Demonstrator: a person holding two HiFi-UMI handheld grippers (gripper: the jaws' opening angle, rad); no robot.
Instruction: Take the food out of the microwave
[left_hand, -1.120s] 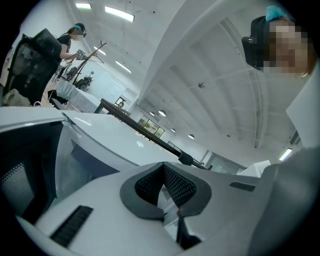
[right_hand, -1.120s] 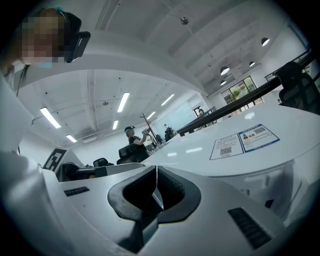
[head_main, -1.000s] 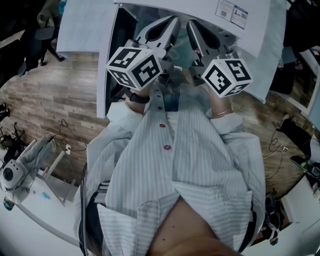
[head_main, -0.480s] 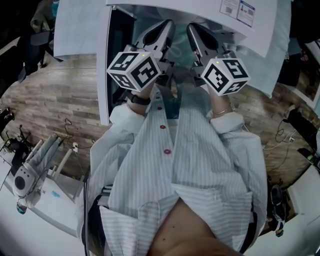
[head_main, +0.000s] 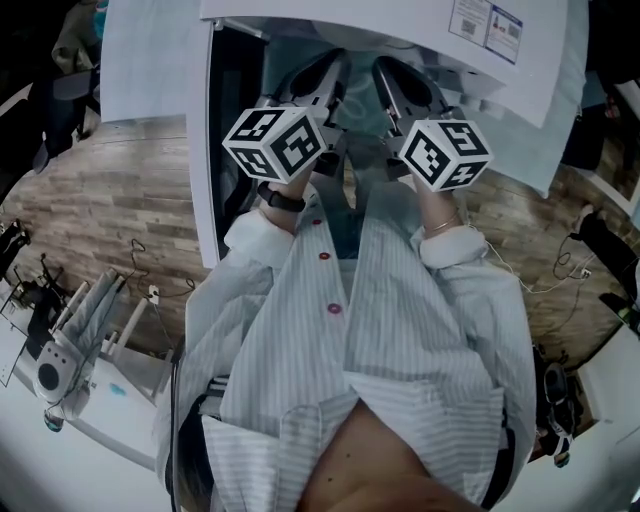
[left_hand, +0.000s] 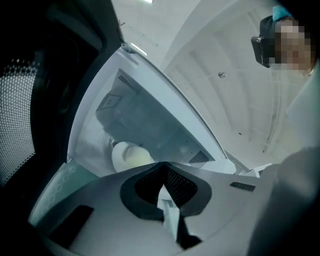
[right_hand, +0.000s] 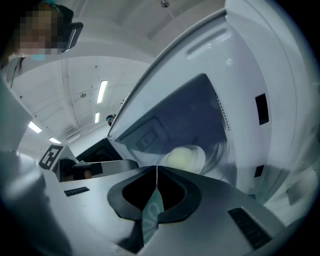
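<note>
The white microwave (head_main: 400, 22) stands open in front of me, its dark meshed door (left_hand: 20, 115) swung out to the left. Inside, on the turntable, sits a white bowl (left_hand: 129, 155) of pale yellowish food, which the right gripper view shows as the bowl (right_hand: 185, 159). My left gripper (head_main: 335, 62) and right gripper (head_main: 385, 68) are held side by side just before the opening, pointing into it. Both are shut, with nothing between their jaws, and both stay short of the bowl. In the head view the bowl is hidden behind the grippers.
The microwave's control side (right_hand: 260, 107) lies to the right of the cavity. The door edge (head_main: 207, 150) stands close to my left hand. Below are a wooden floor (head_main: 110, 200), cables, and white equipment (head_main: 60, 365) at the lower left.
Both grippers have sunk together in front of the microwave's opening and tipped a little. Their jaws stayed shut.
</note>
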